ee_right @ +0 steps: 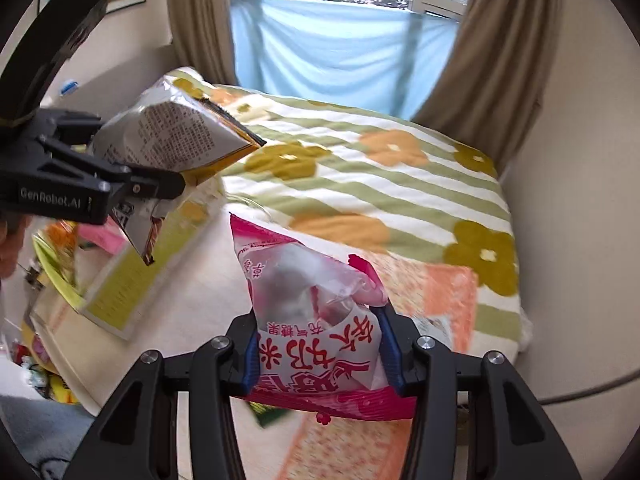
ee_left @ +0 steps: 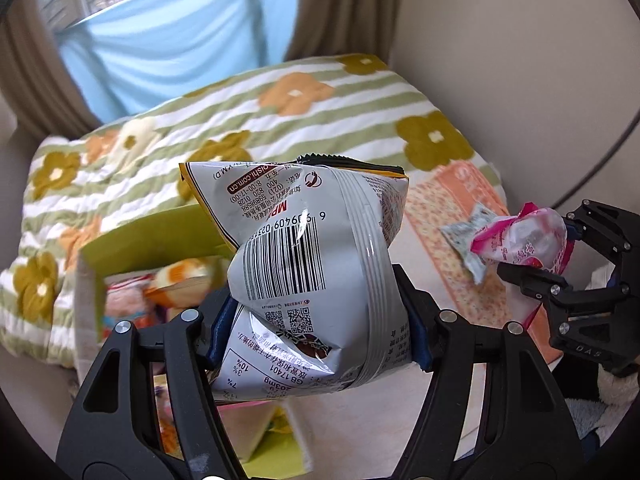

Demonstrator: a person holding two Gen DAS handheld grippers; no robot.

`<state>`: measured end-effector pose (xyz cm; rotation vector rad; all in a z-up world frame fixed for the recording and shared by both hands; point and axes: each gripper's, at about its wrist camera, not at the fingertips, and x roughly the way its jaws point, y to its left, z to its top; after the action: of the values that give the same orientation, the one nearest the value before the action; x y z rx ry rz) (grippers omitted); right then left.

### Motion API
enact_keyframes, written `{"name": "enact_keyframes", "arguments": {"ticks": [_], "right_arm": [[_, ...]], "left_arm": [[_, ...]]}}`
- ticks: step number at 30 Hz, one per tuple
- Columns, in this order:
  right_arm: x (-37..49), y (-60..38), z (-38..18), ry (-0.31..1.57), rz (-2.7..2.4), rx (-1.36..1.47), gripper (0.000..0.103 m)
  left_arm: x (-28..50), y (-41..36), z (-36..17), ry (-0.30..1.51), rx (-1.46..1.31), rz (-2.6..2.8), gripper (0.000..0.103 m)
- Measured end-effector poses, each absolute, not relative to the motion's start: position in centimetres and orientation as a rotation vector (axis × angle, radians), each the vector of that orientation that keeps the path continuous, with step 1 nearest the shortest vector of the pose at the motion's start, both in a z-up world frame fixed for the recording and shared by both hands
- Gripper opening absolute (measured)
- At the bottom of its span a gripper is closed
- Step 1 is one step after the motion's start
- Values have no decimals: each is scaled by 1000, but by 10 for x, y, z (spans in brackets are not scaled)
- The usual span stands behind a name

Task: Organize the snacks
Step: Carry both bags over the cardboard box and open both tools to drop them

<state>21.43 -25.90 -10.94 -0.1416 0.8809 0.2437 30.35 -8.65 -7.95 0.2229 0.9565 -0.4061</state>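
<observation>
A striped, flowered quilt [ee_left: 248, 120] is covering the bed beneath both grippers. A green box [ee_left: 132, 240] is sitting at its near edge, holding several snacks. The left gripper [ee_left: 316, 332] is clenching a silver bag [ee_left: 304, 264] by its middle, holding it in the air over the box. The right gripper [ee_right: 320, 356] is pinching a pink packet [ee_right: 312, 320] above an orange mat [ee_right: 436, 292], where 1 small grey packet [ee_left: 466, 236] is lying.
</observation>
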Motion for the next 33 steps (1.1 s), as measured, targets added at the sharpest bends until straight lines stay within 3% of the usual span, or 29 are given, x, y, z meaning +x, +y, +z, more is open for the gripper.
{"name": "enact_keyframes", "arguments": {"ticks": [10, 24, 26, 30, 33], "right_arm": [[275, -159, -76, 848, 381, -113, 45], [331, -46, -97, 942, 382, 0, 45], [337, -40, -102, 954, 364, 16, 45], [345, -36, -114, 991, 337, 44, 45], [349, -37, -119, 1008, 326, 35, 45]], "left_arm": [[317, 42, -71, 954, 119, -273, 65], [373, 150, -128, 1061, 23, -271, 65], [379, 151, -136, 1078, 47, -279, 69], [384, 154, -146, 1077, 59, -283, 97], [380, 159, -147, 1073, 13, -283, 99]]}}
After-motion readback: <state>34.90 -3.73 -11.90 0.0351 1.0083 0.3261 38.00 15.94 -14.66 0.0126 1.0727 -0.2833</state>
